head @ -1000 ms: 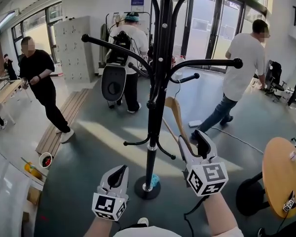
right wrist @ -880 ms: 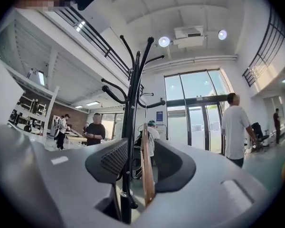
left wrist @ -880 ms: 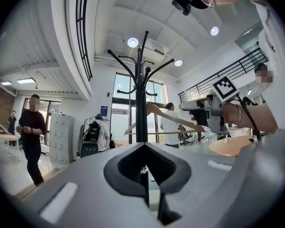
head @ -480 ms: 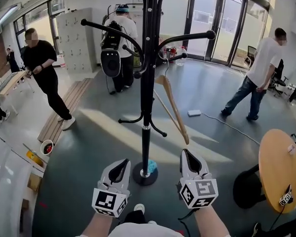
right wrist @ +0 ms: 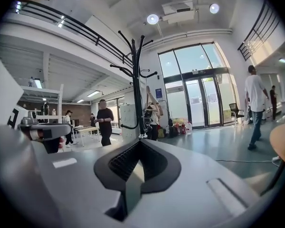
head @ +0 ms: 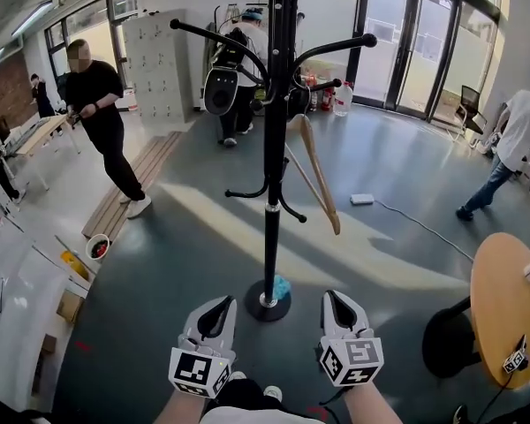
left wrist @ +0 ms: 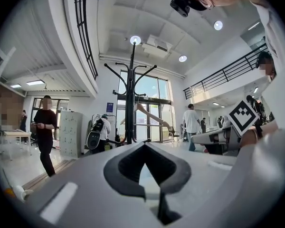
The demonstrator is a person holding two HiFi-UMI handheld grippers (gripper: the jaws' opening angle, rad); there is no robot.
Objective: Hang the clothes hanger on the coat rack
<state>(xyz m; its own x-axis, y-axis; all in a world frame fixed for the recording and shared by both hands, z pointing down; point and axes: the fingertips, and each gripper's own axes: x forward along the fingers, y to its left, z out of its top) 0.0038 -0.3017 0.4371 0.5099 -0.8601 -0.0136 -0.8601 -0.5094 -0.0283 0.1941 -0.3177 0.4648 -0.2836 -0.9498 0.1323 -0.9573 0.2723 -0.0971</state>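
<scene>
Both grippers are sitting low and near, well apart from the rack.

The left gripper (head: 217,306) is showing its fingers brought together, with nothing between them. The right gripper (head: 337,302) is reading the same: fingers closed up and holding nothing. Each gripper's own view is looking past meeting fingertips at open floor and the rack beyond.

The clothes hanger (head: 314,173) is hanging on the coat rack (head: 273,175), just right of the pole. Its hook is up among the upper right arms, though I cannot make out exactly which arm is carrying it. The wooden body is slanting down and to the right, touching neither gripper.

I am judging the task as good as done: the hanger is on, and both grippers are free and standing clear. I am seeing nothing left to do. A person in black (head: 102,122) is walking at far left, well away from the rack.
</scene>
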